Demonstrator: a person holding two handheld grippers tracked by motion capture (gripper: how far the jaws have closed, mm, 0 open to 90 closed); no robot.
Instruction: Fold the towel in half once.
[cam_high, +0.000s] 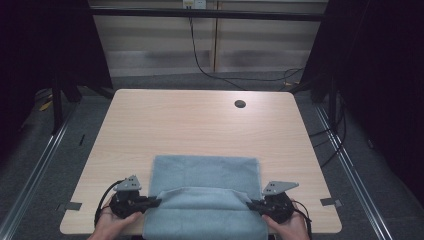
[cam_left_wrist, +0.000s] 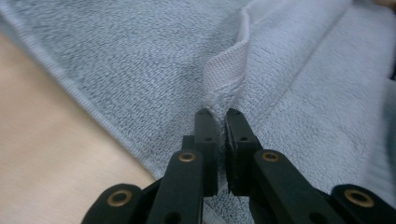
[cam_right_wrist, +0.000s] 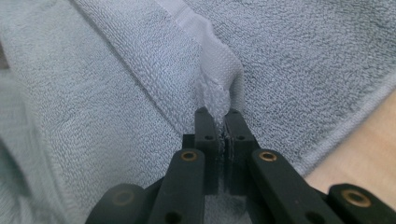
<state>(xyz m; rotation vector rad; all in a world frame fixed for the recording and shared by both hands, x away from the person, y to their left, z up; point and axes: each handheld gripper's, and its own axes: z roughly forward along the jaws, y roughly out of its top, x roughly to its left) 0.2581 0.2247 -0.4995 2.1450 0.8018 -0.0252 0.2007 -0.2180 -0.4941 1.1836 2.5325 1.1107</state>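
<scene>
A light blue-grey towel (cam_high: 207, 182) lies on the near half of the wooden table (cam_high: 200, 125), its near part lifted into a fold across its width. My left gripper (cam_high: 159, 202) is shut on the fold's left corner, and my right gripper (cam_high: 248, 203) is shut on the right corner. In the left gripper view the black jaws pinch the hemmed corner of the towel (cam_left_wrist: 226, 77) at the left gripper's tips (cam_left_wrist: 217, 113). In the right gripper view the towel's hem (cam_right_wrist: 217, 70) bunches just above the right gripper's closed tips (cam_right_wrist: 218, 112). A hand holds each gripper at the table's near edge.
A round cable hole (cam_high: 240, 104) sits in the table's far right part. Bare wood extends beyond the towel to the far edge. Metal rails (cam_high: 45, 155) run along the floor on both sides, and cables (cam_high: 210, 70) trail on the floor behind the table.
</scene>
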